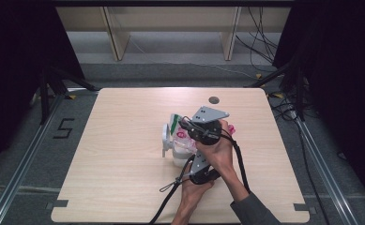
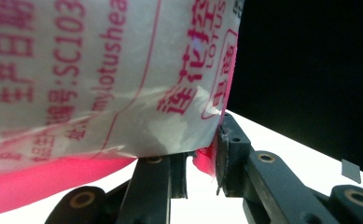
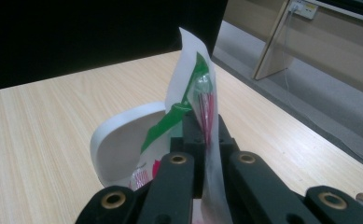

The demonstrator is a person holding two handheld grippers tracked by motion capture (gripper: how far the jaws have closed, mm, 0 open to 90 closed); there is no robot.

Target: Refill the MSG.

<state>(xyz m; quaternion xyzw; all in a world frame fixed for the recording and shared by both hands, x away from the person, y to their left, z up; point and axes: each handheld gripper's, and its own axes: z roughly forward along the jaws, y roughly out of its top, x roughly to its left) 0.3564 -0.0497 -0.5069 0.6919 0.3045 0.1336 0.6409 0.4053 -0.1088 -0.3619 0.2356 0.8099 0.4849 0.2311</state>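
Both of my hand-held grippers meet over the middle of the surface, working 1 plastic bag printed in red, pink and green.

My right hand-held gripper has its 2 jaws pressed together on a thin edge of the bag, the film standing up between them in a white, green-striped peak with a red-printed crease caught right in the pinch. In the high view the right hand-held gripper sits farther up the surface, its grey plate on top, over the bag.

My left hand-held gripper pinches the bag at its lower corner: the right jaw lies against the pink edge, the left jaw against the pale film beside it, with only a narrow gap between them taken up by the bunched plastic. The rest of the bag hangs across that view, red lettering close to the lens. From above, the left hand-held gripper is nearer the front edge, just below the right one, my hands almost touching.

A white rounded object rests on the surface just behind the bag, touching it on the left in the high view.
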